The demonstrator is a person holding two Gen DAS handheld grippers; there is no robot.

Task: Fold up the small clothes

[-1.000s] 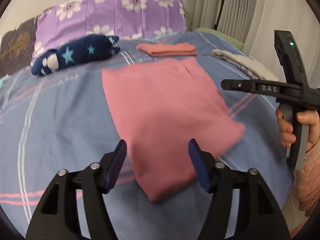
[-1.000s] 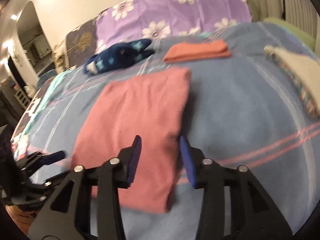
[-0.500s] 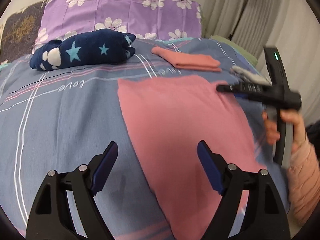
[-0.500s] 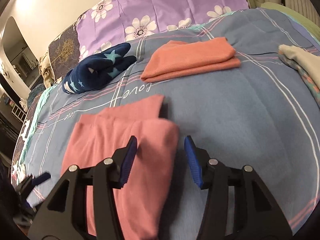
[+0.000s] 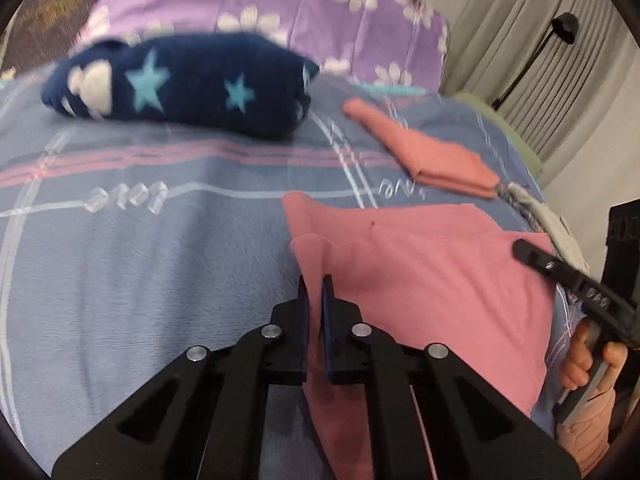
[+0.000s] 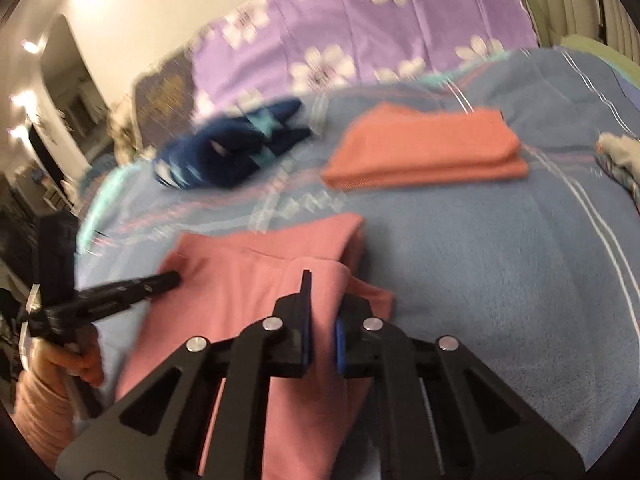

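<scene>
A pink cloth lies on the bed, on a blue blanket with pink and white lines. The near part of the cloth is lifted and folded over toward the far part, so it sits in two layers. The left gripper has its two blue pads squeezed tight on the left edge of the cloth, and a thin bit of pink cloth stands up between them. The right gripper is also squeezed tight on the cloth, at its right edge, with pink cloth bunched over and between the pads. From the left camera you can see the right gripper out at the right side over the cloth, with a hand wrapped around its handle. From the right camera you can see the left gripper at the left side, with its tip over the cloth. Farther up the bed sits a folded orange cloth, apart from the pink one. To the left of it is a dark blue bundle with stars. Behind them is a purple pillow with white flowers. A pale grey cloth lies at the right edge of the bed.
</scene>
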